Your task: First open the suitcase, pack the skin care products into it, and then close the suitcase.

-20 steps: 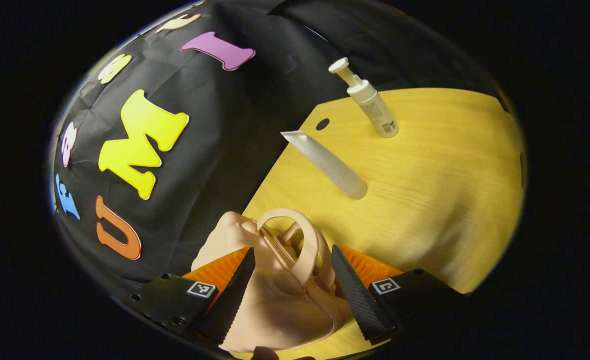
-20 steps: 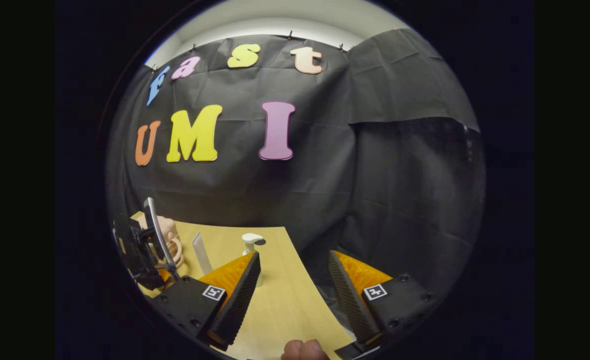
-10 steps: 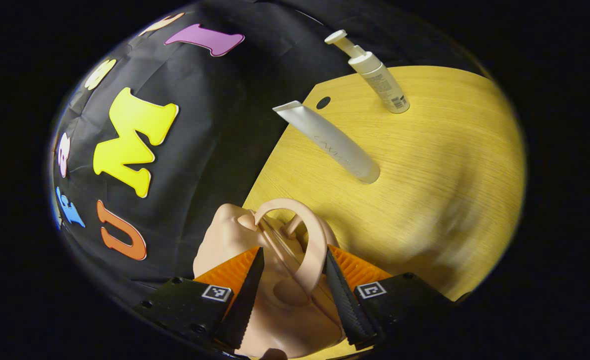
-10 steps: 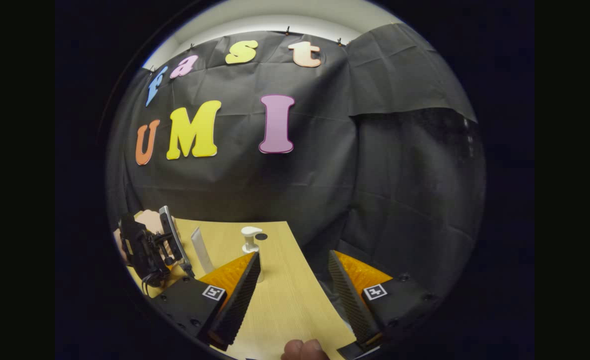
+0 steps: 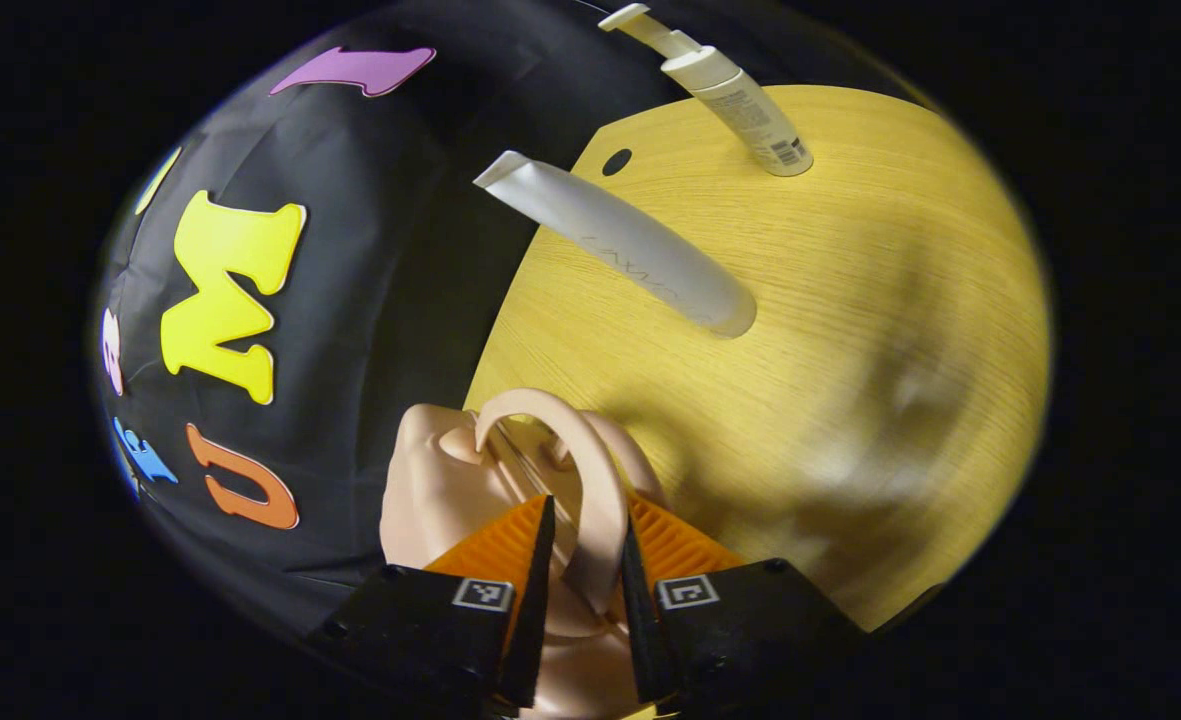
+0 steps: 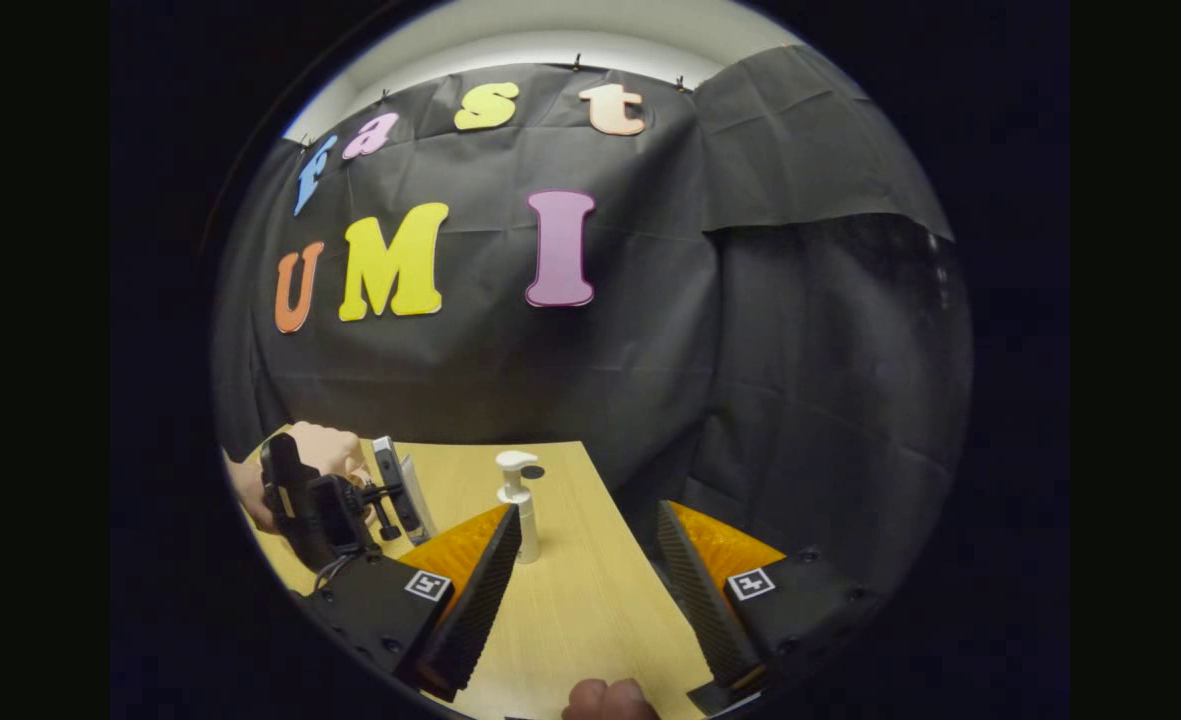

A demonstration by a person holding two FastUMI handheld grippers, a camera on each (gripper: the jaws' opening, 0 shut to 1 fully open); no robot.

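Closing since a second ago, left tongs point(image 5: 582, 560) now pinch the suitcase point(image 5: 440, 490)'s stiff, light handle point(image 5: 590, 480); right tongs point(image 6: 590, 560) hang apart beside the pump bottle point(image 6: 520, 510).

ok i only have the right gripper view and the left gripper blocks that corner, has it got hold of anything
Observer: Yes. In the left gripper view the left gripper is closed on the arched handle of the pink suitcase, one finger on each side.
Operator: is the case open yet
Observer: It looks shut. No inside shows, though I see just its handle end.
Operator: and the tube behind that gripper, standing or lying
Observer: The tube stands on its cap on the table, apart from the suitcase.
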